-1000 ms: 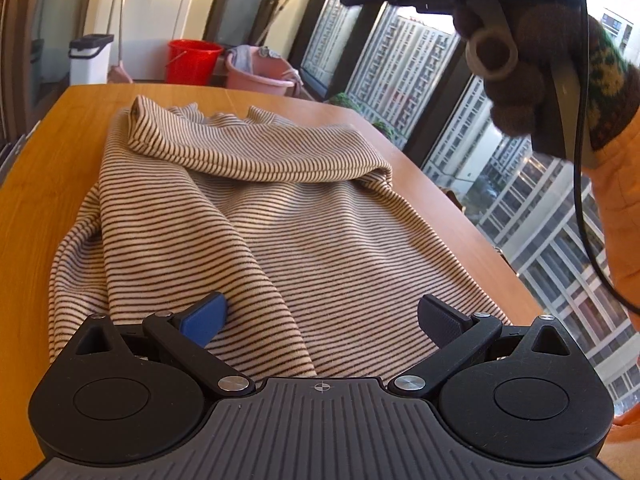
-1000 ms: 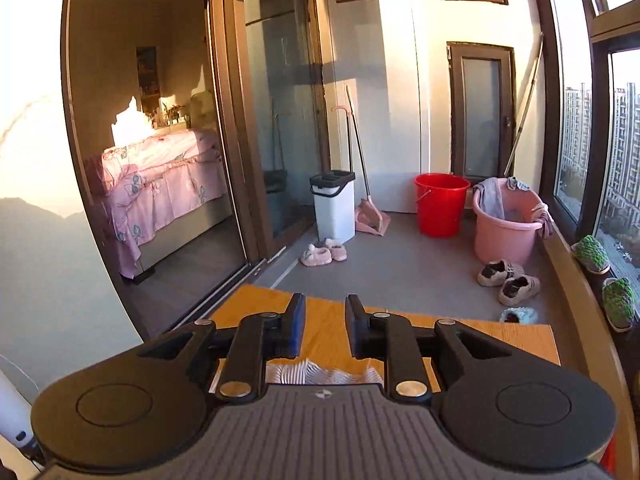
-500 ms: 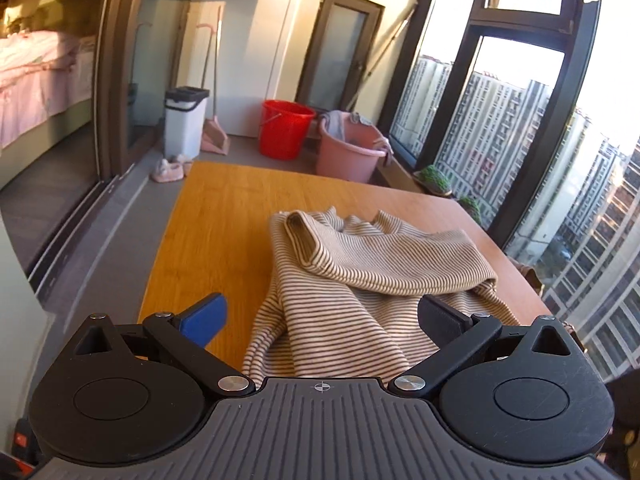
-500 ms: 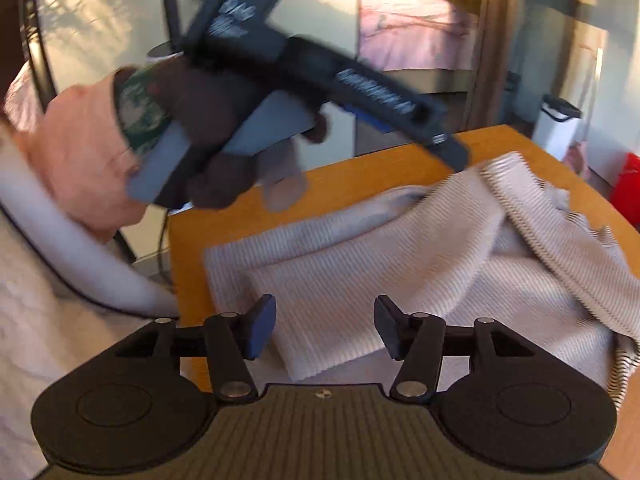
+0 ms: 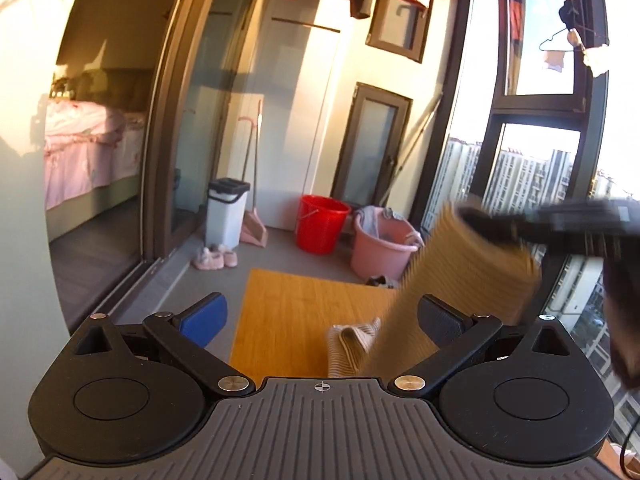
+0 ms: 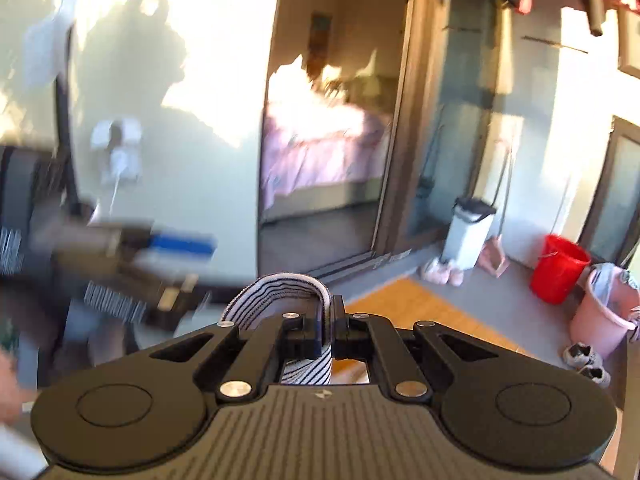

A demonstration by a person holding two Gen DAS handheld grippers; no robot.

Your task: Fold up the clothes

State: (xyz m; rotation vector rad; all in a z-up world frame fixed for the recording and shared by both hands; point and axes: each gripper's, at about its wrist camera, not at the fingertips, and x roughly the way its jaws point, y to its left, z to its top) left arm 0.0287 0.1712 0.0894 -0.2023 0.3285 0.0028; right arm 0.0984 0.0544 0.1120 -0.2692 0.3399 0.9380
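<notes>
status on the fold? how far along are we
Early. Nothing looks finished: the striped garment is being lifted off the wooden table, one end still bunched on it. In hand: the right gripper is shut on a fold of the fabric; the left gripper is open, holding nothing. Left: all the folding.

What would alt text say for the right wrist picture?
Black right gripper, jaws shut on a fold of the cream, dark-striped knit garment, above the wooden table. Beyond: red bucket, pink tub.
</notes>
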